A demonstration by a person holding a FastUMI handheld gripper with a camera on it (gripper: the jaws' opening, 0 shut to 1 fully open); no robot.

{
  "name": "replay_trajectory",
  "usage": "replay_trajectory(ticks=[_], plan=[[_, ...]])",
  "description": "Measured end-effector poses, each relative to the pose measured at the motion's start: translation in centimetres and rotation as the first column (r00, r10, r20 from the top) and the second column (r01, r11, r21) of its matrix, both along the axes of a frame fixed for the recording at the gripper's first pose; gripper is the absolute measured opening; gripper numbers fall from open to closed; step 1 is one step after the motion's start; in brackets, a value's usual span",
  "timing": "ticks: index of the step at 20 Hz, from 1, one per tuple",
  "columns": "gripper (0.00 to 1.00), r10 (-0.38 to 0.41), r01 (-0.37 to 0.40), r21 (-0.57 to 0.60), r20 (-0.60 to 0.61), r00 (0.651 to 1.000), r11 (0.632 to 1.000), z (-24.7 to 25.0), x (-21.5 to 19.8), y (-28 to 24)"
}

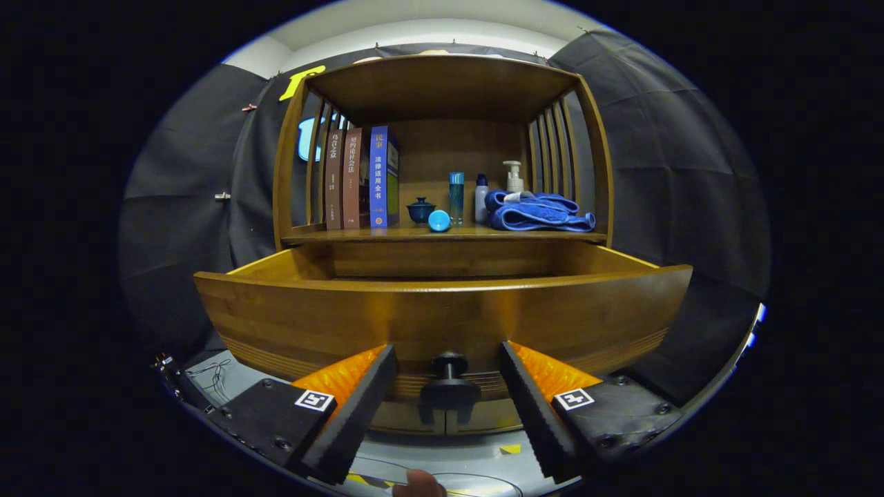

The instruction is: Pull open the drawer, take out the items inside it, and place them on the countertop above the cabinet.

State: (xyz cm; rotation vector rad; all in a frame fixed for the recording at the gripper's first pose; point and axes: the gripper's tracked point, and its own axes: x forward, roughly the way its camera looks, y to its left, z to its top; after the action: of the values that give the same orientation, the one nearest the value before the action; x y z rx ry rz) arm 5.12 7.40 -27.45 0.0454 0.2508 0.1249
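The wooden drawer (442,314) stands pulled out of the cabinet toward me, and its front panel hides the inside. Its dark round knob (449,364) sits between the fingers of my gripper (449,369). The fingers are spread wide and neither touches the knob. Above the drawer is the countertop (414,236), which carries three upright books (362,178), a small dark blue lidded pot (420,210), a light blue ball (439,220), a tall blue bottle (456,197), a white bottle (481,198), a pump bottle (514,177) and a folded blue towel (535,211).
Slatted wooden sides and a wooden roof (442,83) enclose the countertop. Black cloth walls stand on both sides of the cabinet. A fingertip (418,484) shows below the fingers, above a grey floor with a yellow tape mark (510,449).
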Motion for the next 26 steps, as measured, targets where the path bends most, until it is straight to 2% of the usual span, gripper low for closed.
replay_trajectory(ticks=[3,13,26], plan=[[1.00,0.001,-0.001,-0.003,0.031,1.000,1.000,1.9,2.3,0.3],[0.99,0.004,-0.005,0.021,0.034,0.999,1.000,1.2,9.3,1.2],[0.99,-0.006,0.006,0.036,0.000,1.000,0.999,-0.1,15.3,1.9]])
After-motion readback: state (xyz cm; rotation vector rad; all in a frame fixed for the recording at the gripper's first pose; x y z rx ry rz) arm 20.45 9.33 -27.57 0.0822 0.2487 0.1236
